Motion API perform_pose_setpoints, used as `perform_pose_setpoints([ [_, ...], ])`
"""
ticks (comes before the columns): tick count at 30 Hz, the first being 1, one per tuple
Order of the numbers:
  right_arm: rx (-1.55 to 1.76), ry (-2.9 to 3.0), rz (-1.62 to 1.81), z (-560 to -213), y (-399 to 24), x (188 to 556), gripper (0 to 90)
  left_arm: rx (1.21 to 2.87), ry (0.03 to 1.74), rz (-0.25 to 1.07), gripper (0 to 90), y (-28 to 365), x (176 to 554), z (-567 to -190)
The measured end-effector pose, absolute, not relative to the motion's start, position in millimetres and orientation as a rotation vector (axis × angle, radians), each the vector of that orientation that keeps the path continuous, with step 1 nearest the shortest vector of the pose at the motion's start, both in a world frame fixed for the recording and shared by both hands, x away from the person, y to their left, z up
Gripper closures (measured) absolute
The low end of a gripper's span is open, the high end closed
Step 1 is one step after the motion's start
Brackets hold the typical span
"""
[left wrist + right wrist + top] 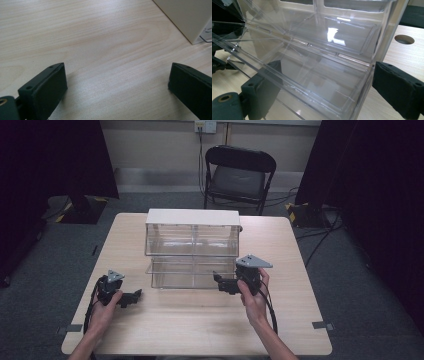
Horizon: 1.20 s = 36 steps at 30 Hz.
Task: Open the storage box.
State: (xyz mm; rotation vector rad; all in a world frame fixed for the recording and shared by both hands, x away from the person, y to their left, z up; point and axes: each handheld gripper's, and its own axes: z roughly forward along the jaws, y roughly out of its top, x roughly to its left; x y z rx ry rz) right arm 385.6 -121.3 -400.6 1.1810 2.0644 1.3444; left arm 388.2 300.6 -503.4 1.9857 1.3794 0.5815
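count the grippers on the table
2: the left black two-jaw gripper at the wooden table's front left, the right black two-jaw gripper at the clear plastic drawer box's lower right corner.

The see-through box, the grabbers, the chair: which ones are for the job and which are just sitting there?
For the job:
clear box, one corner between the jaws
right gripper at that corner
left gripper, open over the table

Just there:
folding chair

1. In the right gripper view the clear drawer box (pixel 317 62) runs past the top, left and bottom edges; through its plastic one of the fingers (pixel 262 87) looks blurred.
2. In the left gripper view the box's white wall (pixel 190 17) is cut off at the corner.
3. In the high view the counter (pixel 200 325) loses its near edge at the bottom.
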Motion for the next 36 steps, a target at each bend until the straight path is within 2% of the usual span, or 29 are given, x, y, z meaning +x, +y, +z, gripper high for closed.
perform_pose_setpoints([
  [36, 1.178, 2.012, 1.428, -385.8, -126.0, 399.2, 9.5, 1.985, 1.379, 0.582, 1.6, 300.5, 387.9, -503.4],
])
